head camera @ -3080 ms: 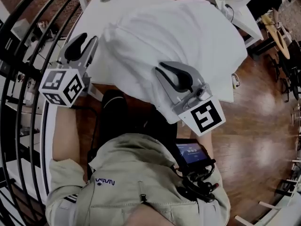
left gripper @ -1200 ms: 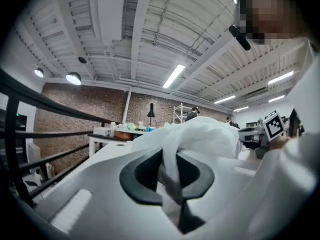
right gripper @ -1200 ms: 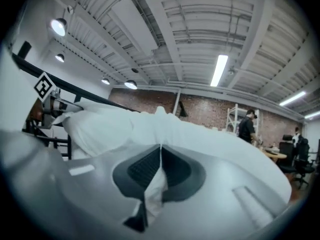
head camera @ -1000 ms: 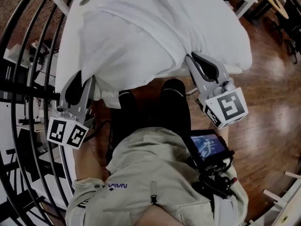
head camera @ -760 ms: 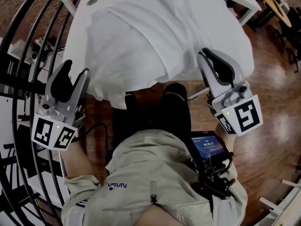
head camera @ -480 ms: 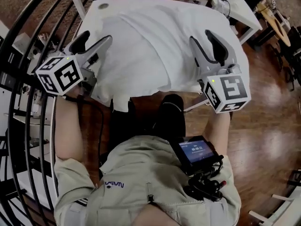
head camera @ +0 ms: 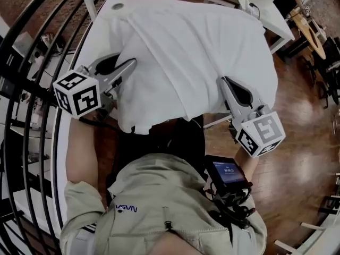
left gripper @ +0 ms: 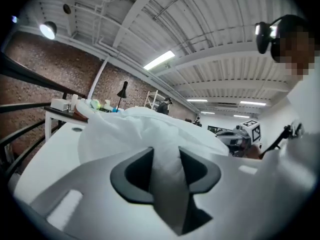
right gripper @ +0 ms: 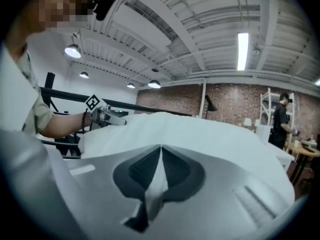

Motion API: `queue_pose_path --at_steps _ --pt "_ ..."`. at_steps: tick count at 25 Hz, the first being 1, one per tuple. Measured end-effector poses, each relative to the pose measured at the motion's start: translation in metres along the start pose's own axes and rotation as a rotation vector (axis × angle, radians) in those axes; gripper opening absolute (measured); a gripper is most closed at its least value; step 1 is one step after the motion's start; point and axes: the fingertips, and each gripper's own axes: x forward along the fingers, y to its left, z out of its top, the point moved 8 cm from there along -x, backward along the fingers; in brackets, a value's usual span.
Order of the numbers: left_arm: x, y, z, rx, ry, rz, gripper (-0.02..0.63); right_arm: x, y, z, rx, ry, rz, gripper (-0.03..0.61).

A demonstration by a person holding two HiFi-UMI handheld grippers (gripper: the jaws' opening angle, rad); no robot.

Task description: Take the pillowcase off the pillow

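A white pillow in its white pillowcase lies across the white table. Loose cloth of the pillowcase hangs over the table's near edge. My left gripper is at the pillow's left side. Its jaws have just been closing, and in the left gripper view they pinch a thick fold of white cloth. My right gripper is at the near right edge of the pillow. In the right gripper view it is shut on a thin pleat of the pillowcase.
Black curved railings run along the left of the table. Wooden floor lies to the right, with another white table and chairs at the back right. A small screen device hangs at the person's waist.
Both grippers stood open and off the cloth a moment ago. The left has moved in onto the pillow's left side, the right has dropped to its near right edge, and both have closed on cloth.
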Motion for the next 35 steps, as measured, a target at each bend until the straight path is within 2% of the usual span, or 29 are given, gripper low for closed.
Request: queue_pose_path --at_steps 2,4,6,8,13,15,18,19,21,22,30,35 --pt "-0.021 -0.023 -0.005 0.074 -0.016 -0.008 0.107 -0.013 0.009 0.000 -0.022 0.023 0.062 0.005" --pt "-0.035 -0.043 -0.013 0.153 -0.022 0.001 0.077 -0.021 0.013 0.005 -0.081 0.030 0.085 0.006" --pt "-0.043 -0.055 -0.022 0.211 -0.037 0.024 0.063 -0.025 0.014 0.020 -0.143 -0.012 0.049 0.032" --pt "-0.045 -0.062 -0.034 0.265 -0.064 0.057 0.055 -0.022 0.012 0.040 -0.198 -0.079 0.006 0.161" --pt "-0.038 -0.080 -0.050 0.342 -0.150 0.041 0.043 0.013 0.005 0.085 -0.209 -0.221 -0.049 0.187" --pt "-0.036 -0.092 -0.049 0.369 -0.182 0.025 0.040 0.038 0.002 0.090 -0.238 -0.207 -0.059 0.199" --pt "-0.045 -0.114 -0.054 0.389 -0.227 -0.029 0.038 0.074 0.013 0.073 -0.321 -0.061 -0.086 0.210" --pt "-0.049 -0.119 -0.058 0.402 -0.222 -0.042 0.038 0.082 0.018 0.066 -0.338 -0.008 -0.100 0.201" --pt "-0.055 -0.123 -0.068 0.428 -0.190 -0.042 0.037 0.087 0.019 0.058 -0.354 0.045 -0.139 0.029" --pt "-0.057 -0.124 -0.071 0.435 -0.176 -0.033 0.035 0.085 0.015 0.059 -0.351 0.044 -0.168 0.005" --pt "-0.103 -0.111 -0.085 0.409 -0.163 -0.024 0.029 0.037 -0.053 0.049 -0.243 0.014 -0.488 0.003" --pt "-0.093 -0.105 -0.078 0.405 -0.175 -0.028 0.031 0.008 -0.084 0.043 -0.208 0.008 -0.581 0.003"
